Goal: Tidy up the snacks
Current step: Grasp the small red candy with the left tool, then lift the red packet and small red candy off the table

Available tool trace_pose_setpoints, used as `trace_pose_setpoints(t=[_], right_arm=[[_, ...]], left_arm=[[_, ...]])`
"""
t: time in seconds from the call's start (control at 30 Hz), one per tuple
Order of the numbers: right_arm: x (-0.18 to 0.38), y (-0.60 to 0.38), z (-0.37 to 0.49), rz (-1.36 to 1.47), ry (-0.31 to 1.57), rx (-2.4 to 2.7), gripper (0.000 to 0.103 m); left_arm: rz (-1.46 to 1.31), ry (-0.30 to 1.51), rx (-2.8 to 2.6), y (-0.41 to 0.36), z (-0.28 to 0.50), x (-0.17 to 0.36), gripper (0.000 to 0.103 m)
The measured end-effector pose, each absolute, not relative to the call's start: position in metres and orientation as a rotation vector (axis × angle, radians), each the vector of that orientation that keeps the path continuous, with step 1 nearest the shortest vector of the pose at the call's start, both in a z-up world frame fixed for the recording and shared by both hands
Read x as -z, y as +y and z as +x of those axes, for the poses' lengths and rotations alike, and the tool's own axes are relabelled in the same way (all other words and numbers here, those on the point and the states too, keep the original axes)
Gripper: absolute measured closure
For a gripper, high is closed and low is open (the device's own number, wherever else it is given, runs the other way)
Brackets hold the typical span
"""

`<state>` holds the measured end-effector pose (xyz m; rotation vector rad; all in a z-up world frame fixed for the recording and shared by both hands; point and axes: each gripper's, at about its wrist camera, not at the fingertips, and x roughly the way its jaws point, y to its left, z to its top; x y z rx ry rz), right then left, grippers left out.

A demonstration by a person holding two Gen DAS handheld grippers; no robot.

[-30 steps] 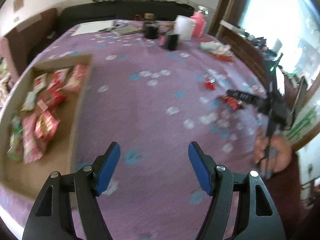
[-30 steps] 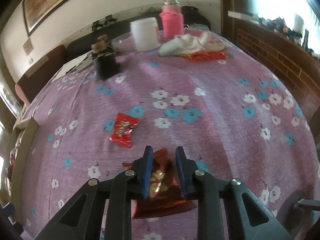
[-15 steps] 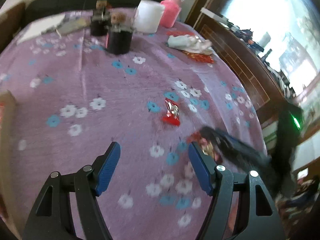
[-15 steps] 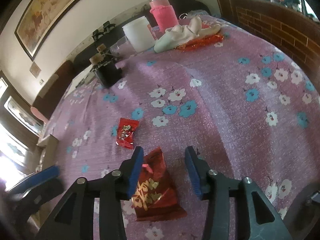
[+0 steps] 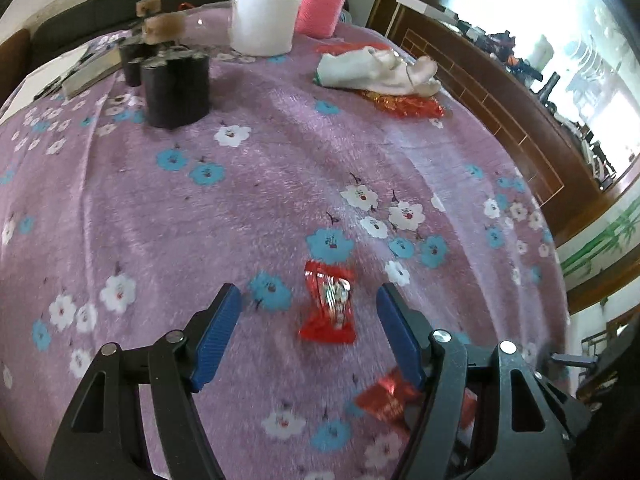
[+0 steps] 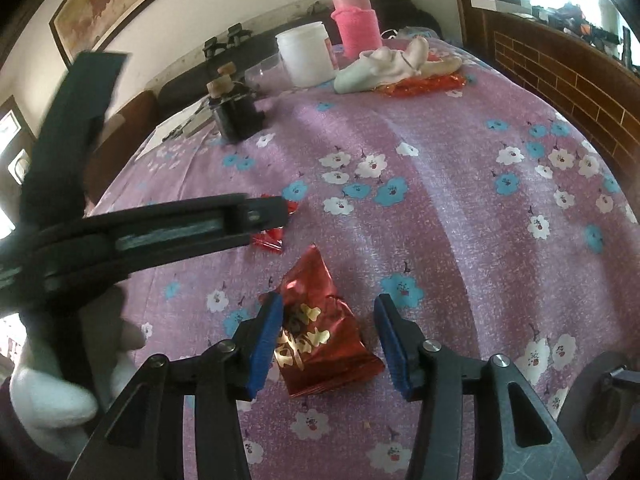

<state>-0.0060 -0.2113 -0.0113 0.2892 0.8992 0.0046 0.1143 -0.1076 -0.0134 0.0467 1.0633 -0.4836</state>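
Observation:
A small red candy packet (image 5: 330, 306) lies on the purple flowered cloth (image 5: 248, 200), between the open blue pads of my left gripper (image 5: 308, 300), which hovers over it. A larger red foil snack packet (image 6: 316, 328) with gold print lies between the open pads of my right gripper (image 6: 326, 312), untouched by the right pad; it also shows in the left wrist view (image 5: 386, 398) low right. In the right wrist view the left gripper (image 6: 160, 224) reaches in from the left and partly hides the small candy packet (image 6: 272, 238).
At the far side stand dark corked bottles (image 5: 176, 84), a white jar (image 5: 266, 16), a pink-sleeved bottle (image 5: 322, 2), and a white cloth (image 5: 376, 68) over red foil wrappers (image 5: 404, 102). A wooden, brick-patterned ledge (image 5: 500, 108) runs along the right.
My left gripper swung from the snack box on the left over to the small red candy packet. My right gripper opened and let go of the red foil packet, which now lies on the cloth.

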Motion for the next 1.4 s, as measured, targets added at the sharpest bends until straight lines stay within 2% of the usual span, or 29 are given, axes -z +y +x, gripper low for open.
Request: trace_pose_setpoints(t=[0.3, 0.33, 0.47, 0.57, 0.63, 0.73, 0.87, 0.97, 1.1, 1.2, 1.23, 1.27, 1.4], right_arm=[[0.012, -0.202, -0.006, 0.234, 0.904, -0.006, 0.054], [0.012, -0.202, -0.005, 0.235, 0.904, -0.006, 0.054], [0.012, -0.202, -0.005, 0.231, 0.904, -0.004, 0.054], [0.011, -0.2, -0.006, 0.223, 0.9, -0.004, 0.059], [0.011, -0.199, -0.007, 0.215, 0.897, -0.006, 0.061], [0.009, -0.197, -0.009, 0.206, 0.883, -0.013, 0.07], [0.005, -0.201, -0.011, 0.239, 0.862, -0.027, 0.075], [0.001, -0.207, -0.013, 0.28, 0.836, -0.044, 0.08], [0.001, -0.216, -0.011, 0.325, 0.831, -0.028, 0.077], [0.003, -0.225, -0.01, 0.357, 0.845, -0.006, 0.07], [0.004, -0.225, -0.01, 0.355, 0.848, -0.006, 0.063], [0.004, -0.223, -0.01, 0.349, 0.851, -0.011, 0.056], [0.005, -0.212, -0.009, 0.298, 0.861, -0.024, 0.051]], left_arm=[[0.209, 0.973, 0.496, -0.124, 0.101, 0.019, 0.034], [0.218, 0.961, 0.491, -0.124, 0.098, 0.019, 0.037], [0.223, 0.95, 0.485, -0.119, 0.096, 0.016, 0.077], [0.195, 0.967, 0.498, -0.113, 0.096, 0.013, 0.081], [0.184, 0.967, 0.507, -0.11, 0.094, 0.01, 0.087], [0.168, 0.955, 0.516, -0.107, 0.09, 0.004, 0.087], [0.136, 0.944, 0.538, -0.099, 0.083, -0.007, 0.091], [0.097, 0.939, 0.543, -0.088, 0.08, -0.015, 0.091], [0.026, 0.959, 0.526, -0.077, 0.089, -0.016, 0.089], [0.003, 0.974, 0.512, -0.073, 0.096, -0.011, 0.067], [0.005, 0.973, 0.511, -0.075, 0.098, -0.008, 0.056], [0.008, 0.973, 0.511, -0.076, 0.098, -0.007, 0.052], [0.061, 0.982, 0.523, -0.091, 0.099, 0.001, 0.052]])
